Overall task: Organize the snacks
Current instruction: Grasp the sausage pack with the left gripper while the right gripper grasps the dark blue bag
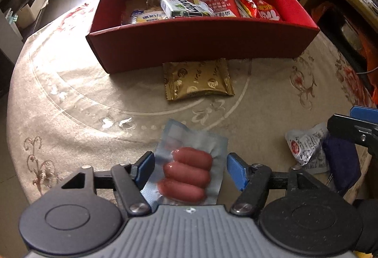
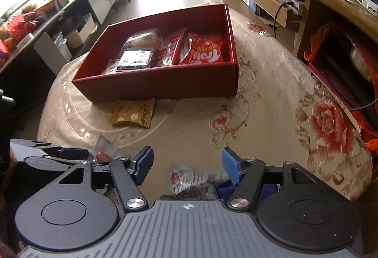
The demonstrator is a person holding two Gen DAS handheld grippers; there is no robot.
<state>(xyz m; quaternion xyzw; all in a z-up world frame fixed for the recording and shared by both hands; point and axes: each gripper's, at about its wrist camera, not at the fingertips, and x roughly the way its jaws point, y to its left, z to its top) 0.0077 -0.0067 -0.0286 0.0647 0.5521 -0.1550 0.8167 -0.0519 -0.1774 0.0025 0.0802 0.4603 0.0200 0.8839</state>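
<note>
left claw [image 1: 190, 169] astride sausage pack [image 1: 189, 174] (apparently untouched)

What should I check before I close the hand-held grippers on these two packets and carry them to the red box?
1. Sausage pack sits between the open left hand-held gripper pads: ok.
2. White printed packet sits between the open right hand-held gripper pads: ok.
3. Pads touching either packet: not ok, gaps show on both sides.
4. Red box has free room: ok, bare floor at its left end.
5. Gold packet clear of the path: not ok, it lies against the box front.
6. Grippers apart from each other: ok.
</note>
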